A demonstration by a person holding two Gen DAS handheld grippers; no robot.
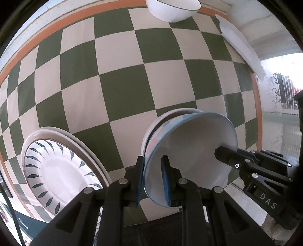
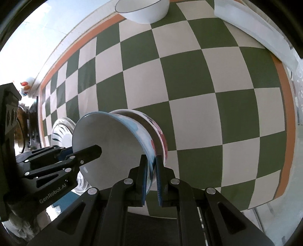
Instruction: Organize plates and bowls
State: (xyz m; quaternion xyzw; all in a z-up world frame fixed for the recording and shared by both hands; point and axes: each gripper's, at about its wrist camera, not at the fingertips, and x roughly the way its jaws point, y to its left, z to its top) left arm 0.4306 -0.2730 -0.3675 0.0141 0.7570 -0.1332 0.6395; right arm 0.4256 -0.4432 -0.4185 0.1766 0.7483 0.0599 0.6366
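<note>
A white bowl with a blue rim and painted outside [image 1: 193, 151] [image 2: 111, 143] sits nested in a second bowl [image 2: 161, 136] on the green-and-white checked cloth. My left gripper [image 1: 153, 176] is shut on its near-left rim. My right gripper [image 2: 151, 174] is shut on its near-right rim; in the left wrist view only its finger [image 1: 227, 157] shows, inside the bowl. A stack of white plates with dark leaf marks [image 1: 56, 170] [image 2: 60, 130] lies to the left. A white bowl with a thin dark rim [image 1: 172, 9] [image 2: 144, 11] stands at the far edge.
The checked cloth [image 1: 121, 90] [image 2: 208, 94] has an orange border. A folded white sheet [image 1: 238, 43] [image 2: 251, 22] lies at the far right corner. The table's near edge runs just under both grippers.
</note>
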